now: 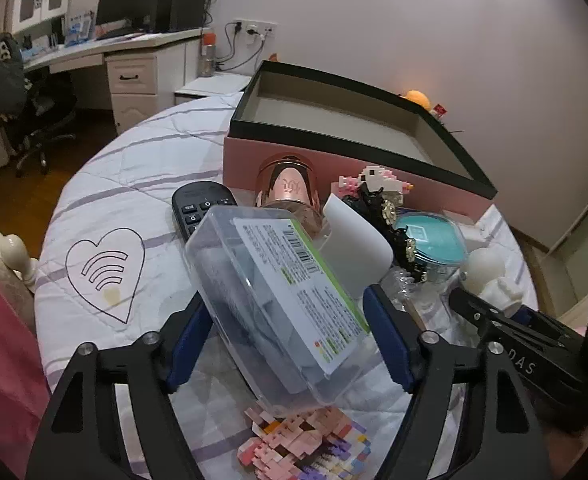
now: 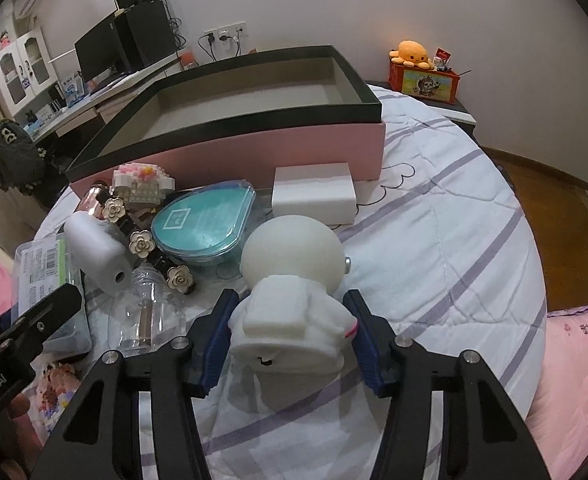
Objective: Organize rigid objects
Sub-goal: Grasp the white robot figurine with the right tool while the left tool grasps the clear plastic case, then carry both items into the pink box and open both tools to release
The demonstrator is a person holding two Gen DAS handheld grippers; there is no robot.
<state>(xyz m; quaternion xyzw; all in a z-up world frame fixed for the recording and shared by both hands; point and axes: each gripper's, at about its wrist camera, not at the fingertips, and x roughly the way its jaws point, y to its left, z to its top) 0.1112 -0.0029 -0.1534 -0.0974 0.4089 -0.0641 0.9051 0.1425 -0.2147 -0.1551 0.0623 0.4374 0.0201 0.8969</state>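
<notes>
Readable text: "DAS" on the right gripper body as seen from the left wrist view; partial "...Robot.AI" on the left gripper body as seen from the right wrist view. Barcode and fine print on the green-edged label of the clear plastic case (image 1: pixel 282 308), too small to read. Gold character on the rose-gold bottle (image 1: pixel 290 192), not legible.

Left gripper (image 1: pixel 286 340): blue pads pressed on both long sides of the clear plastic case, case tilted, lifted over the quilt (image 1: pixel 126 184). Grey contents inside, not identifiable.

Right gripper (image 2: pixel 290 336): pads closed against the torso of the white astronaut figure (image 2: pixel 294 280), round head pointing away from the camera.

Pink box with black rim (image 2: pixel 254 144): open top, nothing visible inside, sitting on the quilt behind the clutter.

Counts on the quilt in front of the box:
- 1 black remote (image 1: pixel 202 208)
- 1 teal teardrop-shaped case (image 2: pixel 202 224), flat
- 1 white rectangular block (image 2: pixel 313 194), touching the box wall
- 1 white cylinder (image 2: pixel 98 252), lying on its side
- 3 cream flower ornaments (image 2: pixel 142 242) on a black strap
- 2 brick-built figures: one (image 2: pixel 142 184) near the box, one pink (image 1: pixel 305 444) below the held case
- 1 clear plastic bottle (image 2: pixel 150 316), lying down

On the nightstand: orange plush octopus (image 2: pixel 410 53) on a red printed box (image 2: pixel 425 82).
</notes>
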